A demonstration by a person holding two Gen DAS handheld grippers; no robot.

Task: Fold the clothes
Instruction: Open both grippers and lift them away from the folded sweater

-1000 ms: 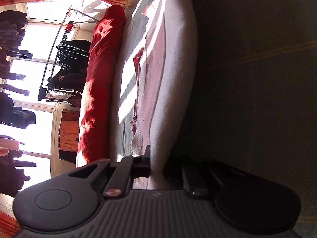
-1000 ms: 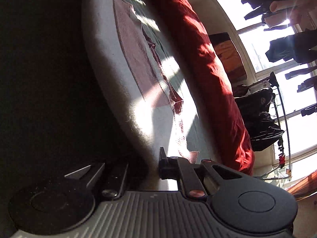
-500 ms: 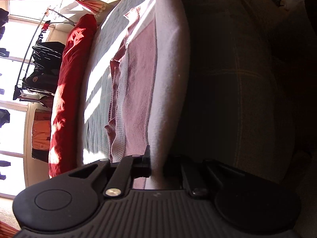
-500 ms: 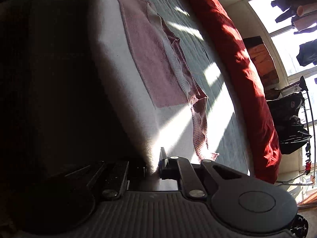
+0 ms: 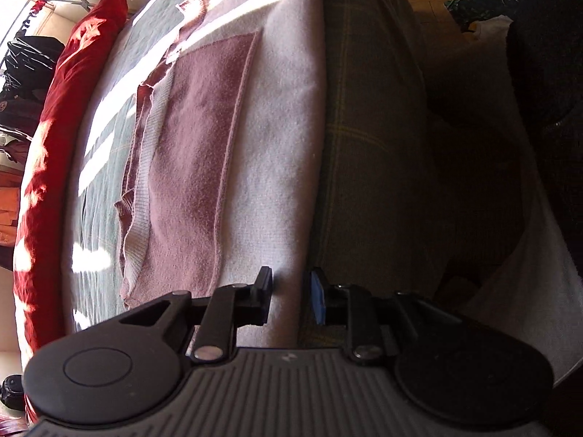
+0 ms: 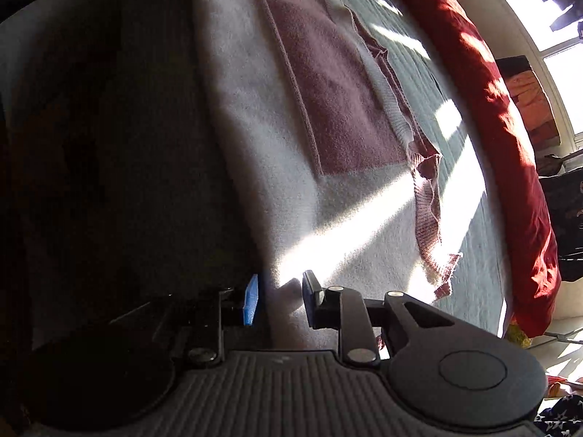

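Note:
A white and dusty-pink knit sweater (image 5: 226, 153) lies flat on the bed, its folded white edge along the bed's near side; it also shows in the right wrist view (image 6: 328, 94). My left gripper (image 5: 290, 298) is open, its jaws apart on either side of the white edge at one end. My right gripper (image 6: 280, 300) is open too, jaws apart around the same edge at the other end. The other gripper's tips show far off at the top of each view.
A grey-green bedspread (image 5: 105, 182) covers the bed, with a long red bolster (image 5: 47, 138) along its far side. The bed's dark plaid side (image 5: 375, 153) drops to a wooden floor. Hanging clothes and bright windows (image 6: 561, 43) lie beyond.
Both grippers were shut on the sweater's white edge and held it raised. They have lowered it onto the bed and opened, letting it go.

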